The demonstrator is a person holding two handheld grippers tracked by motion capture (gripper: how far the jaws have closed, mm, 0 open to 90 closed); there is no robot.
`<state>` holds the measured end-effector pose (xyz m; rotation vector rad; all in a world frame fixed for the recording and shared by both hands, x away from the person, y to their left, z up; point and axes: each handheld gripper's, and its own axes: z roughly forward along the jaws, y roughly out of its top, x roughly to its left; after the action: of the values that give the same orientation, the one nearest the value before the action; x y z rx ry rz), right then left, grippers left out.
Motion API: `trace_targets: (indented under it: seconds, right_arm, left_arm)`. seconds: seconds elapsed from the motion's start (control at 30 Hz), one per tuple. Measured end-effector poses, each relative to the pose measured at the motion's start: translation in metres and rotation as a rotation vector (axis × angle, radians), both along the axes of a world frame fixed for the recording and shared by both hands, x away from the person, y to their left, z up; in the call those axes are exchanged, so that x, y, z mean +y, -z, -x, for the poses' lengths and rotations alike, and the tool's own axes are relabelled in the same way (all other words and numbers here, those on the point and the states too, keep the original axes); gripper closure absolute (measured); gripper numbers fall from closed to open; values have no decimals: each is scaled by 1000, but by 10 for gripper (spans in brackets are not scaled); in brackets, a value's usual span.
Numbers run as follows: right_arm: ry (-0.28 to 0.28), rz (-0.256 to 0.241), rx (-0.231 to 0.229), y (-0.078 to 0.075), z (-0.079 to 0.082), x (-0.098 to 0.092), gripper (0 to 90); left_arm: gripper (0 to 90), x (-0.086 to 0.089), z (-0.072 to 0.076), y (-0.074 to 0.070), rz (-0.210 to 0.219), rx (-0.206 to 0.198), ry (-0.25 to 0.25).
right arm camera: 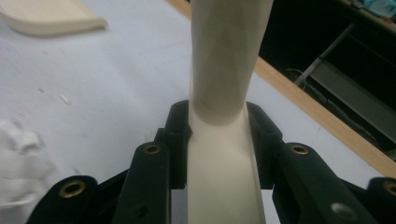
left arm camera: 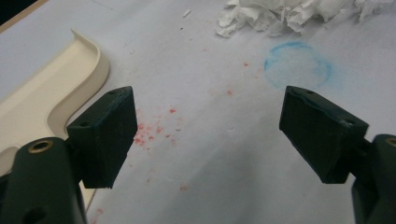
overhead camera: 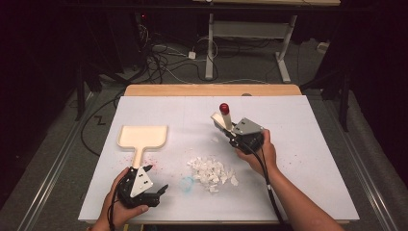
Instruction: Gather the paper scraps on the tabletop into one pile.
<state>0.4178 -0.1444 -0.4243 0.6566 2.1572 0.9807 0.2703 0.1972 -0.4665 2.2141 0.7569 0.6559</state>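
**Brush held above the scraps, dustpan waiting on the far side of the pile**

The right gripper has its jaws pinched on the cream handle of a small brush with a red knob at its top end; in the right gripper view the handle runs straight up between the two jaws. The brush stands nearly upright, leaning slightly away from the person, just behind the pile of torn white paper scraps.

Taking the pile as the landmark: the brush sits beyond it and a little to its right; the cream dustpan lies well to its left, its handle pointing back toward the person. The left gripper rests at the near end of that handle, jaws spread wide with nothing between them, beside the handle rather than around it. So the left hand is nearer the dustpan and the right hand nearer the scraps.

A sweep, judged from this layout, would run leftward across the pile toward the pan's mouth.

The white table sheet carries red specks left of the pile and a faint blue ring at its near-left edge. Beyond the table, the dim room shows cables on the floor.
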Motion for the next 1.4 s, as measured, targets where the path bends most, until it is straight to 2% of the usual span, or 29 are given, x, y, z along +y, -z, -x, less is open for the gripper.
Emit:
trace_targets:
  seconds: [0.07,0.1,0.13,0.2,0.23,0.27,0.33,0.53,0.63,0.73,0.87,0.97,1.03,1.13,1.23,1.33,1.4]
  right_arm:
    - [-31,32,29,8,-10,3,675]
    - [-59,30,33,10,-13,5,675]
    - [-96,24,46,11,-14,6,675]
    - [-147,62,54,12,-12,13,675]
    - [-195,70,69,13,-10,15,674]
    - [-223,71,86,13,-6,16,674]
    - [-277,93,84,11,6,18,674]
    - [-328,34,125,3,51,10,675]
    - [-391,3,150,-2,68,8,675]
    - [-371,42,108,-7,79,9,675]
    - [-276,19,45,-16,80,-3,675]
    - [-240,-19,46,-24,81,-20,675]
    - [-223,-25,45,-29,85,-35,675]
    - [-224,-44,89,-36,95,-62,675]
    - [-220,-39,156,-34,112,-91,675]
    - [-212,-26,209,-23,124,-104,675]
    - [-217,-10,234,-14,128,-104,675]
  left_arm:
    - [186,1,0,1,1,5,-3]
    - [186,1,-1,1,-2,7,-4]
    - [186,1,-1,1,-6,8,-4]
    - [186,1,-1,1,-1,11,-3]
    - [186,0,-1,2,-4,12,-3]
    - [186,0,0,2,-5,13,-1]
    - [186,0,1,1,-8,12,0]
    - [185,1,1,1,-7,13,0]
    - [186,-2,1,1,-13,11,6]
    - [186,-3,0,1,-17,12,8]
    - [186,-4,-1,2,-18,15,9]
    - [186,-4,-1,2,-18,17,7]
    - [186,-4,-1,2,-17,19,5]
    - [185,-4,-1,2,-19,19,3]
    - [186,-4,-2,2,-20,19,0]
    - [186,-5,-2,1,-21,18,0]
    - [186,-6,-2,1,-26,16,2]
